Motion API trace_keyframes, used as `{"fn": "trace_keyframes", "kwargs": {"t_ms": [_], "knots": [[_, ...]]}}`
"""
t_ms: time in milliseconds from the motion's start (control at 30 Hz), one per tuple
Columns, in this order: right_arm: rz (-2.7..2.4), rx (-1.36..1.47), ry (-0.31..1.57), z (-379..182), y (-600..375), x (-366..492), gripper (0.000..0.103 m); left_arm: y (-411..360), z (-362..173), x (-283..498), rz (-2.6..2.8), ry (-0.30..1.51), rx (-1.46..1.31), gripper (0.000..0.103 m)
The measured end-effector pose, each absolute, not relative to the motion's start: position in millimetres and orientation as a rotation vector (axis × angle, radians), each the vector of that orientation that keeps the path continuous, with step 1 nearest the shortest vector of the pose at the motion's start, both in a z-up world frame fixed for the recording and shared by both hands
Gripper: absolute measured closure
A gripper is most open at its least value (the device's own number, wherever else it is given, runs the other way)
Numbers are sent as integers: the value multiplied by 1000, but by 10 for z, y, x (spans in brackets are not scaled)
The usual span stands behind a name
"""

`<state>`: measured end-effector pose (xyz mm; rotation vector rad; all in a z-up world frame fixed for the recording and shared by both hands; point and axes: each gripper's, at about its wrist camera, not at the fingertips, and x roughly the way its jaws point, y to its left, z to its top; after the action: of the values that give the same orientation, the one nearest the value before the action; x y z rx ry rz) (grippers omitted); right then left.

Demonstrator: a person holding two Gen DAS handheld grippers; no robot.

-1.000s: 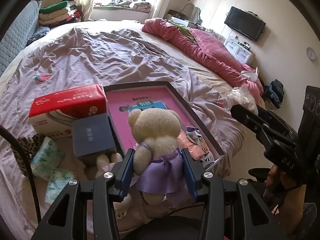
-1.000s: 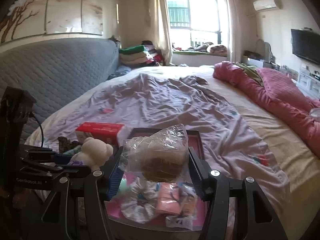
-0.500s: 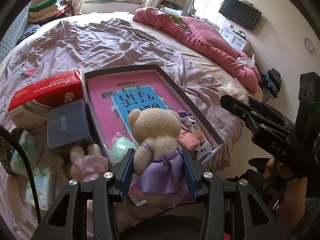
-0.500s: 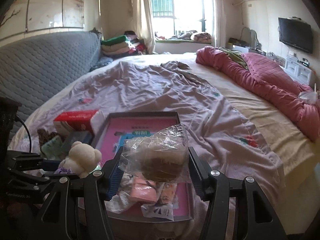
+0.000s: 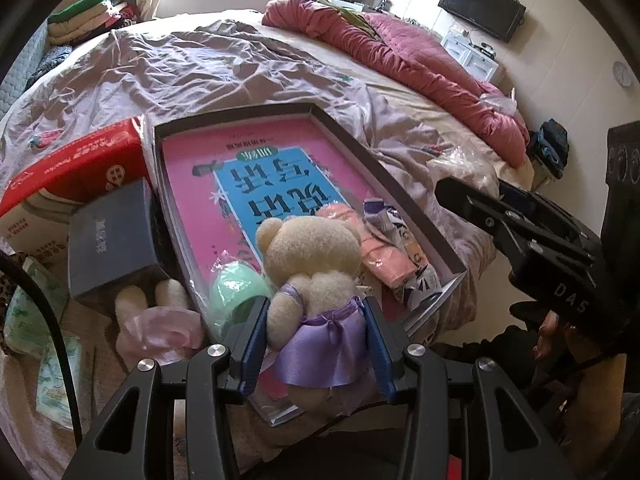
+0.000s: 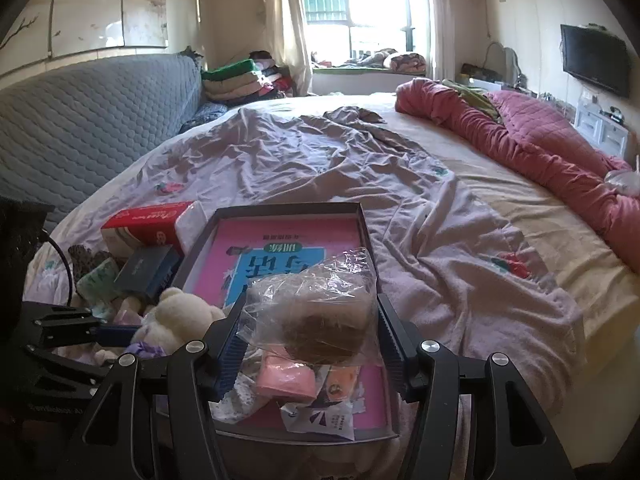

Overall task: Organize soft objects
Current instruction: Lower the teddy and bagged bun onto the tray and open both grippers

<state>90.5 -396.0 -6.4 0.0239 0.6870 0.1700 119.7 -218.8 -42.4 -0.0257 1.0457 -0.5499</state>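
Note:
A cream teddy bear (image 5: 312, 264) in a purple dress hangs over the near end of a dark shallow tray (image 5: 360, 152), with my left gripper (image 5: 315, 314) shut on its body. In the right wrist view my right gripper (image 6: 312, 312) is shut on a clear plastic bag (image 6: 316, 304) with something brown inside, held above the tray's (image 6: 280, 210) near part. A pink book lines the tray. A green soft ball (image 5: 236, 288), a pink packet (image 5: 384, 256) and printed sachets lie in it. The right gripper (image 5: 500, 208) shows at the right of the left view.
Left of the tray lie a red tissue box (image 5: 80, 160), a dark blue box (image 5: 108, 240), a plush in a pink dress (image 5: 156, 320) and tissue packs (image 5: 48, 320). Crumpled mauve sheet covers the bed beyond. A red quilt (image 5: 420, 60) runs along the far right.
Both grippers have sunk toward the tray, which now looks larger and closer beneath them. The teddy bear and the plastic bag stay gripped as before.

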Motion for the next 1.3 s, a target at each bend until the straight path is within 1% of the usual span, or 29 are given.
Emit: {"fn": "trace_keyframes", "kwargs": {"t_ms": [433,933,1300], "knots": [[185,66,740,-288,-3975,1015,42,-2235,-576,1221,-567,1088,-37,57],[217,29,803,-562,-3768,1126,42,-2263,-658,1232,-580,1111,-34,57],[205,38,808,-605,-3728,1155,41,-2269,-667,1236,-581,1110,-34,56]]}}
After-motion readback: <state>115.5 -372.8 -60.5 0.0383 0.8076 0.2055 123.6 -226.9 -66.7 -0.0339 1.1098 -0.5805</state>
